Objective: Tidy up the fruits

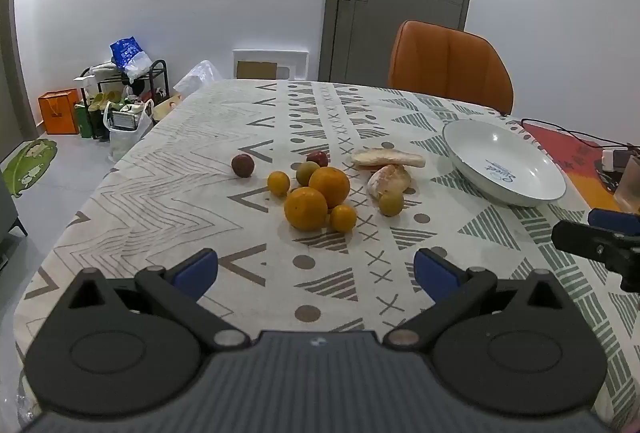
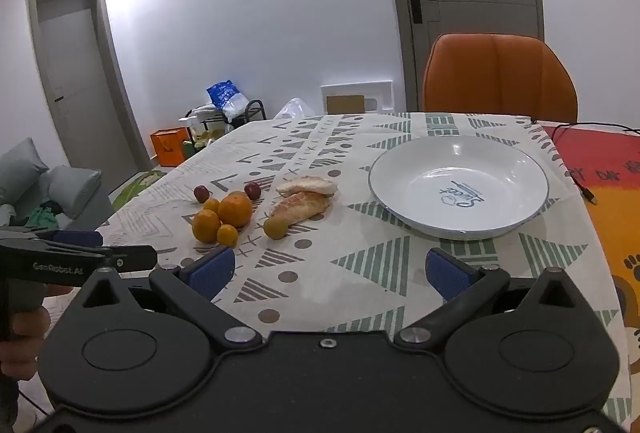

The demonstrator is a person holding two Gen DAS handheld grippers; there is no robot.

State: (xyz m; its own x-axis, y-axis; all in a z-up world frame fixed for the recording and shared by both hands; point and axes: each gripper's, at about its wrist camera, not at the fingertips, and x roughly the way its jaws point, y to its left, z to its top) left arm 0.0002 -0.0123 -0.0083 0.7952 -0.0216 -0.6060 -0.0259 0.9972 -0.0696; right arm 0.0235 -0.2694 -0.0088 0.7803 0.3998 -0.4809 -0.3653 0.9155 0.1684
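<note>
A cluster of fruit lies mid-table: two large oranges (image 1: pixel 306 208) (image 2: pixel 235 210), several small yellow-orange fruits (image 1: pixel 279 183), two dark red plums (image 1: pixel 243 166) (image 2: pixel 253 190), and a yellow-green fruit (image 1: pixel 391 204) (image 2: pixel 275 227). A white plate (image 1: pixel 502 162) (image 2: pixel 458 185) stands empty to the right of them. My left gripper (image 1: pixel 316 271) is open and empty, short of the fruit. My right gripper (image 2: pixel 330 273) is open and empty, near the table's front edge, short of the plate.
Two bread pieces (image 1: pixel 388 169) (image 2: pixel 304 202) lie between fruit and plate. An orange chair (image 1: pixel 450 67) (image 2: pixel 500 79) stands behind the table. A cable (image 2: pixel 580 185) and a red-orange mat (image 2: pixel 612 185) lie at the right. Bags and a rack (image 1: pixel 116 97) sit on the floor at left.
</note>
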